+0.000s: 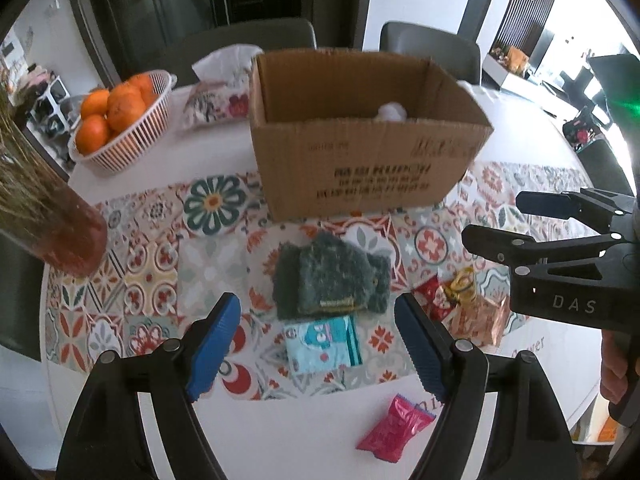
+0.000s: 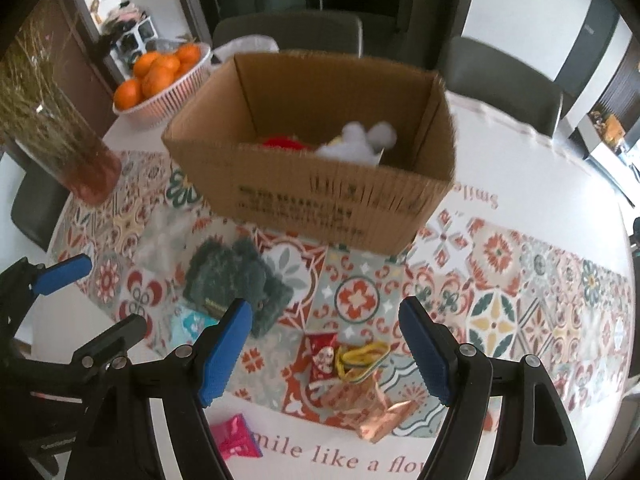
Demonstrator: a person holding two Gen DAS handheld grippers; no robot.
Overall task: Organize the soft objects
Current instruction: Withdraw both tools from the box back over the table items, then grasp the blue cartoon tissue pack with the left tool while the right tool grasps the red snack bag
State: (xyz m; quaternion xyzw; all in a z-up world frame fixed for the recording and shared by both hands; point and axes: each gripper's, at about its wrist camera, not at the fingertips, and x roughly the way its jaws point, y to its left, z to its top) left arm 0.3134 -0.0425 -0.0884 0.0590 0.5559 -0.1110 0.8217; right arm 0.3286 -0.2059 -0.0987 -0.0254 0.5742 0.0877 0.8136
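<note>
A fuzzy dark green knit piece lies on the patterned mat in front of an open cardboard box; it also shows in the right wrist view. My left gripper is open and empty, hovering just short of it, over a light blue packet. My right gripper is open and empty above a red and gold snack bag pile. The box holds a white fluffy item and something red.
A basket of oranges and a tissue pack stand at the back left. A vase of dried grass stands at the left. A pink packet lies near the front edge. Chairs surround the table.
</note>
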